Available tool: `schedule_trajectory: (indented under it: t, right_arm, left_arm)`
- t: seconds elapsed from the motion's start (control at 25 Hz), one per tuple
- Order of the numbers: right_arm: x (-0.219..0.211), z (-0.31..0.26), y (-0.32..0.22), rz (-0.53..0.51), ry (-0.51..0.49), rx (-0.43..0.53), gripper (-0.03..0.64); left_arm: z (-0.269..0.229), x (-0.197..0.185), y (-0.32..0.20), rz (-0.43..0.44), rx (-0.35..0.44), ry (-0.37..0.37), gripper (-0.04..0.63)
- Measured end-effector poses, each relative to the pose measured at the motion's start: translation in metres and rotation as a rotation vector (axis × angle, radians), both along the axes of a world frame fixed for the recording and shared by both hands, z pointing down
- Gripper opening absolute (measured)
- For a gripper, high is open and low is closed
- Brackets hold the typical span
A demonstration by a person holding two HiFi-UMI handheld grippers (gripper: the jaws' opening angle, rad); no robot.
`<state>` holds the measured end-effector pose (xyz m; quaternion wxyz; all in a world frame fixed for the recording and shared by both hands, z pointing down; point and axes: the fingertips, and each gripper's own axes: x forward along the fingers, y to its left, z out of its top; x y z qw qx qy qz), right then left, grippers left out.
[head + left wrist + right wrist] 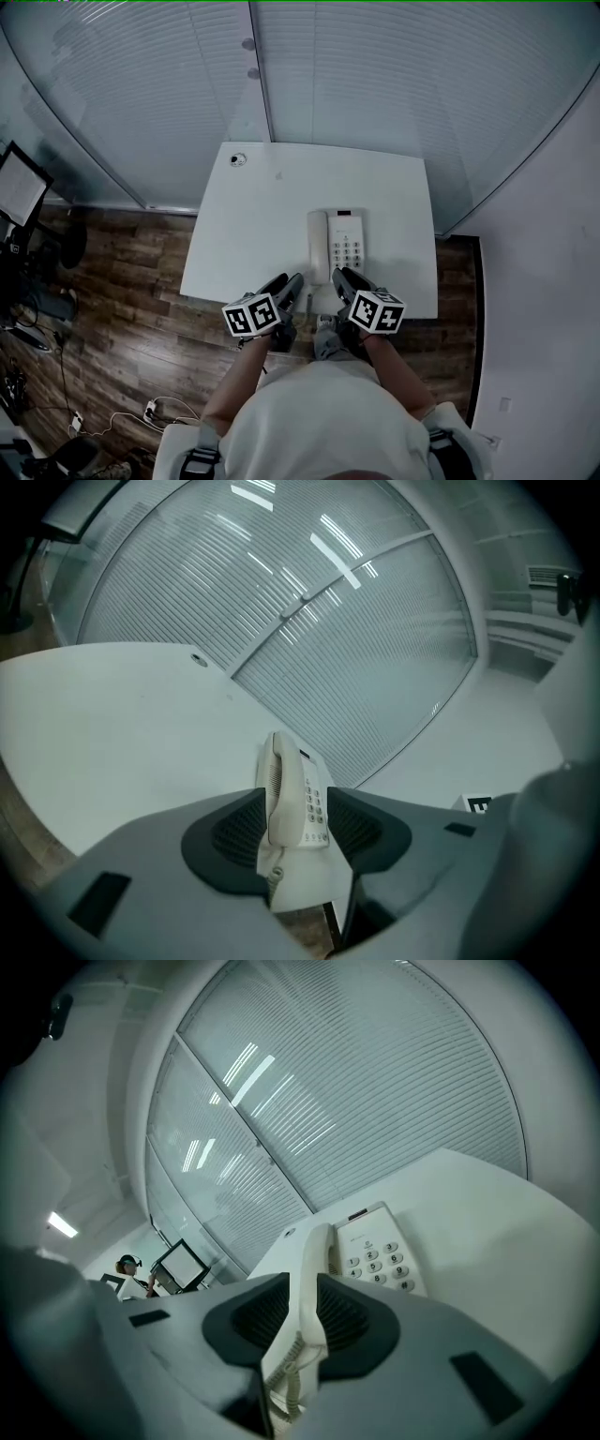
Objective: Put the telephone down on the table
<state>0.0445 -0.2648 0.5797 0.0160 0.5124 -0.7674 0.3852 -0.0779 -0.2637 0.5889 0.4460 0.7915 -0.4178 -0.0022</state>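
White table stands against glass walls lined with blinds, with wooden floor to its left. Near the table's front edge the cream telephone lies flat, its handset in the cradle beside the keypad, so it looks already set down. My 2 tools hover just short of it. The left hand-held gripper and right hand-held gripper each have jaws partly apart and gripping nothing. The telephone shows beyond each gap, likely left clear so it rests undisturbed.

Cream phone, wht table
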Motion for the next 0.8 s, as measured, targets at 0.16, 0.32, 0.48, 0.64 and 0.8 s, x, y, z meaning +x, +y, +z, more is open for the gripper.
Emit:
schedule_trajectory:
  t: [0.16, 0.32, 0.48, 0.64, 0.8]
  right_arm:
    - [-0.014, -0.007, 0.020, -0.021, 0.009, 0.024, 0.089]
    - [-0.025, -0.012, 0.040, -0.042, 0.010, 0.036, 0.077]
    - [-0.032, -0.016, 0.062, -0.055, 0.010, 0.044, 0.068]
    - [-0.038, -0.020, 0.078, -0.071, 0.011, 0.050, 0.064]
    - [-0.044, -0.022, 0.095, -0.088, 0.009, 0.058, 0.060]
  left_arm:
    - [-0.005, -0.009, 0.019, -0.014, 0.010, 0.001, 0.169]
    - [-0.004, -0.019, 0.037, -0.037, 0.012, -0.025, 0.106]
    - [-0.004, -0.028, 0.058, -0.059, 0.014, -0.045, 0.069]
    - [-0.007, -0.035, 0.074, -0.073, 0.018, -0.058, 0.043]
    - [-0.007, -0.040, 0.089, -0.075, 0.022, -0.063, 0.026]
